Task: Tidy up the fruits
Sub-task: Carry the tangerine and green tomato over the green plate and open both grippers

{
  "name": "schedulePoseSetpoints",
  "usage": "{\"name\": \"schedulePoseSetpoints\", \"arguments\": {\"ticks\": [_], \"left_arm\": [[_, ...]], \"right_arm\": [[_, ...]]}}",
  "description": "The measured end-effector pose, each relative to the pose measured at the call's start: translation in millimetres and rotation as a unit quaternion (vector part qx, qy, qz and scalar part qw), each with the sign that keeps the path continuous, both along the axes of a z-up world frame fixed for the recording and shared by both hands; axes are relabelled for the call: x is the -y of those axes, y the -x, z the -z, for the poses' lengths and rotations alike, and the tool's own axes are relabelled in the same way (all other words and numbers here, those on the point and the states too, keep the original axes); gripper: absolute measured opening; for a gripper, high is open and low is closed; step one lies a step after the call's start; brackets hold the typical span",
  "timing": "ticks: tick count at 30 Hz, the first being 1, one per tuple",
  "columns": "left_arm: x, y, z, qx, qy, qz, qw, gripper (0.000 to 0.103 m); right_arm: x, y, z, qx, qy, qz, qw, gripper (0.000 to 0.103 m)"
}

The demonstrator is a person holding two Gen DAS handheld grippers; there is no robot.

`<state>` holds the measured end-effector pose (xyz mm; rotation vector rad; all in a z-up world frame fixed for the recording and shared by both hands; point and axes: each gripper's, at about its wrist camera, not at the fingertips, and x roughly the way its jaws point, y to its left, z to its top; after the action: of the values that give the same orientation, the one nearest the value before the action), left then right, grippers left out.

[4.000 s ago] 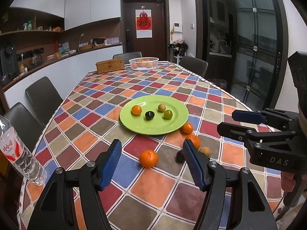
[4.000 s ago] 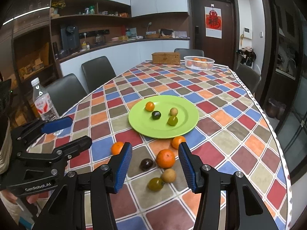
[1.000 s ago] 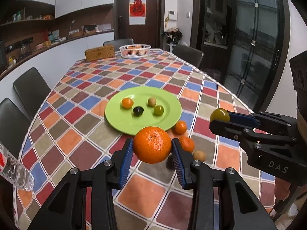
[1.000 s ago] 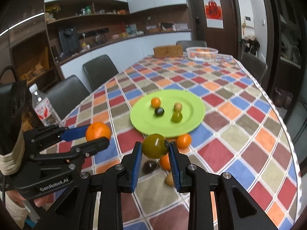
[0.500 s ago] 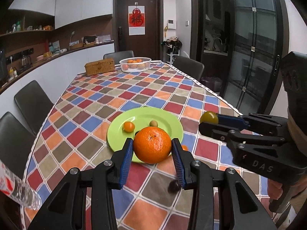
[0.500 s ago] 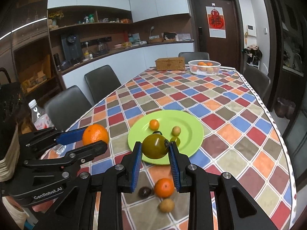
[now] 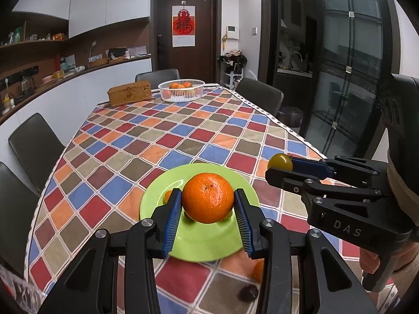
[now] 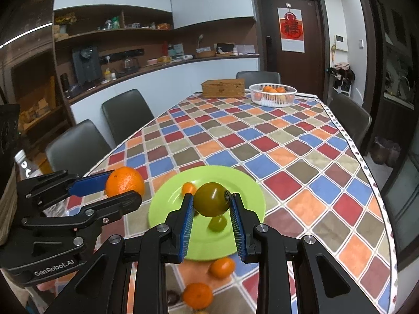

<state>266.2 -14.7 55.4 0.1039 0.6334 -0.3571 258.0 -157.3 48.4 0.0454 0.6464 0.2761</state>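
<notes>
Left gripper clamped the orange, stem dimple up. Right gripper pinched the green fruit, stem at 3 o'clock, above the plate.

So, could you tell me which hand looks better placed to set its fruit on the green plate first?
Probably the left. The left gripper holds the orange directly over the green plate. From that view, the right gripper with its olive-green fruit sits beyond the plate's right rim.

Orange between hand-held gripper pads
</notes>
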Motion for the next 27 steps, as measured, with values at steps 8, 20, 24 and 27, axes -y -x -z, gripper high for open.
{"name": "schedulePoseSetpoints", "arguments": {"ticks": [8,20,24,27], "left_arm": [[-0.3,-47.0,23.7,-0.024,0.017,0.004,0.9996,0.040],[3.2,-112.0,66.0,-0.075,0.016,-0.003,0.9971,0.040],[6.1,-124.7,78.2,-0.087,0.008,-0.007,0.9962,0.040],[7.4,-130.9,84.6,-0.096,0.008,-0.009,0.9953,0.040]], "right_arm": [[4.6,-43.6,19.3,-0.024,0.006,0.000,1.000,0.029],[5.3,-94.2,55.9,-0.055,0.025,-0.017,0.998,0.029],[4.0,-106.3,67.0,-0.069,0.031,-0.022,0.997,0.029],[4.7,-111.7,73.8,-0.079,0.029,-0.023,0.996,0.029]]}}
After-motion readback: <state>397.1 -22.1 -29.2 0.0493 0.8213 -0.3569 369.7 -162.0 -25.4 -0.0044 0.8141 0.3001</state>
